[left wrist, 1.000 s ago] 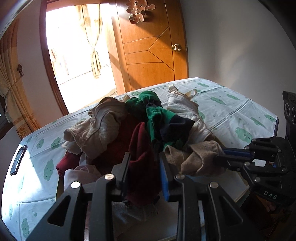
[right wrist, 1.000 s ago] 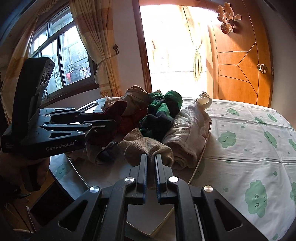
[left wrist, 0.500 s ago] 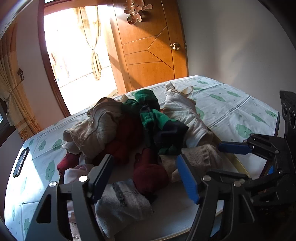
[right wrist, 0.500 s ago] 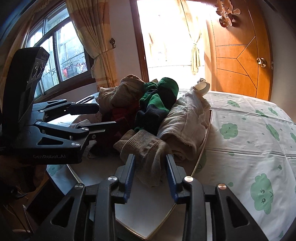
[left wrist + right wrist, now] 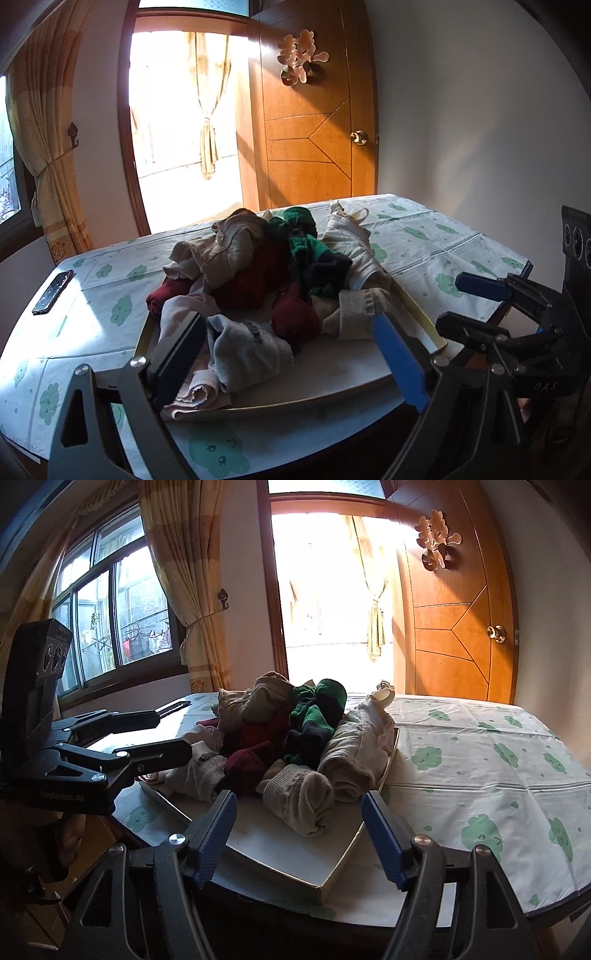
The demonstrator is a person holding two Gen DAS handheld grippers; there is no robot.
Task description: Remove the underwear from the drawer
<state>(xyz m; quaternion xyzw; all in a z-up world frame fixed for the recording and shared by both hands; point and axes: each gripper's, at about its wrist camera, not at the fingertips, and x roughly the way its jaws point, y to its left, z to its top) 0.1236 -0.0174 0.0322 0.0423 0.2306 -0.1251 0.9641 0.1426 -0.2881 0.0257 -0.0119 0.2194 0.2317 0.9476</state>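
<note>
Two grippers are seen, both with jaws spread wide and nothing held. The left gripper (image 5: 291, 354) is poised at the near edge of the one shallow drawer (image 5: 421, 317), which is set on a table (image 5: 443, 243) covered by a cloud-print cloth. The right gripper (image 5: 299, 834) is held just before a rolled beige piece (image 5: 299, 797). The underwear pile (image 5: 266, 273) is heaped inside the drawer: one grey piece (image 5: 251, 350), one maroon roll (image 5: 295, 317) and one green-and-navy piece (image 5: 310, 251) can be counted among several beige ones. One phone (image 5: 53, 291) is laid on the cloth, well apart.
</note>
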